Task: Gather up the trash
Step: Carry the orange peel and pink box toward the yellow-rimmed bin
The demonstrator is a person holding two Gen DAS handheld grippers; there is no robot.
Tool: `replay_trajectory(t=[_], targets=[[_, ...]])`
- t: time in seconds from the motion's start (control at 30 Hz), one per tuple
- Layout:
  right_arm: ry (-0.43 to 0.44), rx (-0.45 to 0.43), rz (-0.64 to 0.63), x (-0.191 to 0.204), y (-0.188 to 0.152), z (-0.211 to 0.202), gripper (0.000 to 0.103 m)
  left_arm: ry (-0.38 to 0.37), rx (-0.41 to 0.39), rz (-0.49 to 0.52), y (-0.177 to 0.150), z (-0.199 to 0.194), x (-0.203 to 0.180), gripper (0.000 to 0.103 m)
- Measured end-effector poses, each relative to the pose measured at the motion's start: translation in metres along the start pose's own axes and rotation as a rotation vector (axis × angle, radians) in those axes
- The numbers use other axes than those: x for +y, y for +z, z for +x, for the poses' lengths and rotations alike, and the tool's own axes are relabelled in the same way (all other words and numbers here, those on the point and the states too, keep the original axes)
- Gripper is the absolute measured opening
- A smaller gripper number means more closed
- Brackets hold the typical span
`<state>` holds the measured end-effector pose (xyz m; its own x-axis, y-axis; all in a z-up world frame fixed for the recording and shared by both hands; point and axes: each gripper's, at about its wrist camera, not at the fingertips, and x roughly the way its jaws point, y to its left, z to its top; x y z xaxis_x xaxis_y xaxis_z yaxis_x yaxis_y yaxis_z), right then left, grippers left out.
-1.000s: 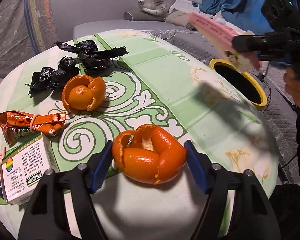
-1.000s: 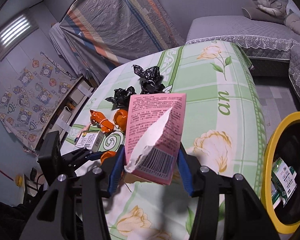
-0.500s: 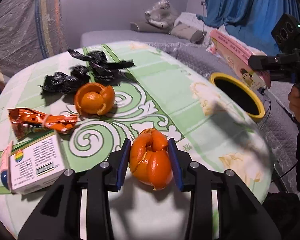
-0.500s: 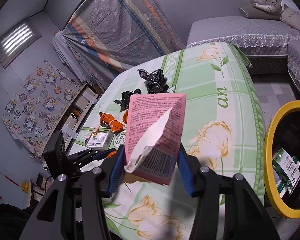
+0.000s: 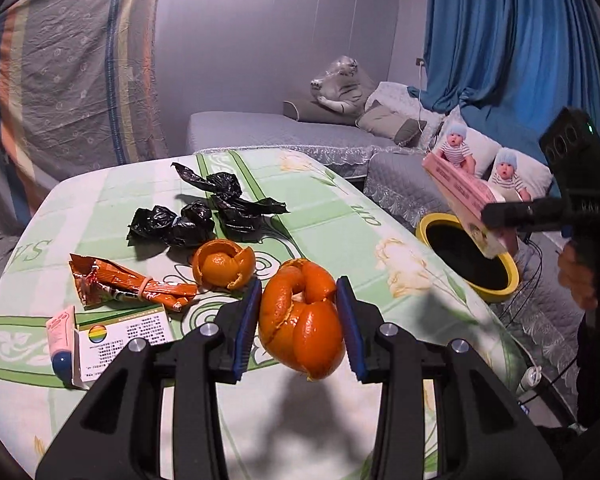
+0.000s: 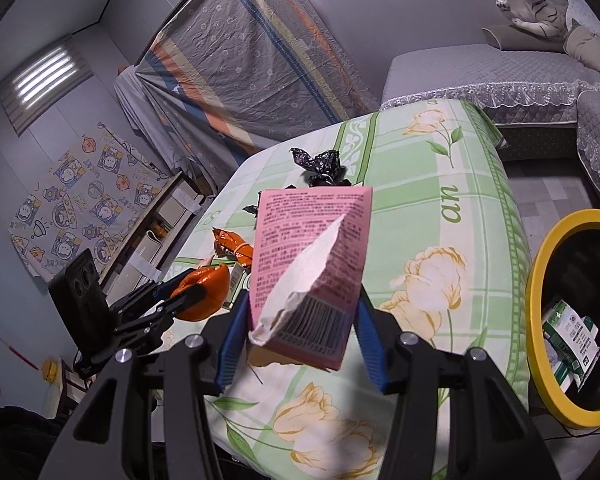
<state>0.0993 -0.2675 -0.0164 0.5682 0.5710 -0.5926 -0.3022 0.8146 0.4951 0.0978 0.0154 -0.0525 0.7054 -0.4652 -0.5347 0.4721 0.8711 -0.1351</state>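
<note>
- two orange peels: one [image 5: 300,320] pinched in the left gripper [image 5: 300,322], above the near worktop [image 5: 332,216] edge; the other [image 5: 222,264] lies mid-worktop.
- two black bags [image 5: 172,222], one orange wrapper [image 5: 128,284], one white box [image 5: 120,338] sit toward the left edge.
- right gripper [image 6: 300,330] fingers clamp one torn pink box [image 6: 312,264], beside the yellow-rimmed bin [image 6: 540,280].

On the table [image 5: 340,216], the bags [image 5: 204,212] sat upper centre, a peel [image 5: 222,266] just below them, the wrapper [image 5: 128,286] left of it, a carton [image 5: 120,338] lower left; the bin [image 5: 470,258] stood right of the table.
</note>
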Motion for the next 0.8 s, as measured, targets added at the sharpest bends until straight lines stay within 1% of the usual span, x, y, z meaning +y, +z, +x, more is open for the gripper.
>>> replay_trajectory(t=[0.17,0.4,0.5,0.8], targets=[[-0.018,-0.027,0.014,-0.008,-0.001,-0.011,0.048,-0.011,-0.013,0.007,0.007,0.0,-0.009,0.036],[-0.075,-0.13,0.033,-0.022,0.001,-0.049,0.048,-0.038,-0.044,0.026,0.029,0.01,-0.034,0.036],[-0.107,-0.176,0.053,-0.033,0.002,-0.066,0.048,-0.071,-0.05,0.05,0.044,0.022,-0.051,0.036],[-0.265,-0.326,0.136,-0.079,-0.002,-0.121,0.048,-0.189,-0.057,0.116,0.084,0.063,-0.112,0.036]])
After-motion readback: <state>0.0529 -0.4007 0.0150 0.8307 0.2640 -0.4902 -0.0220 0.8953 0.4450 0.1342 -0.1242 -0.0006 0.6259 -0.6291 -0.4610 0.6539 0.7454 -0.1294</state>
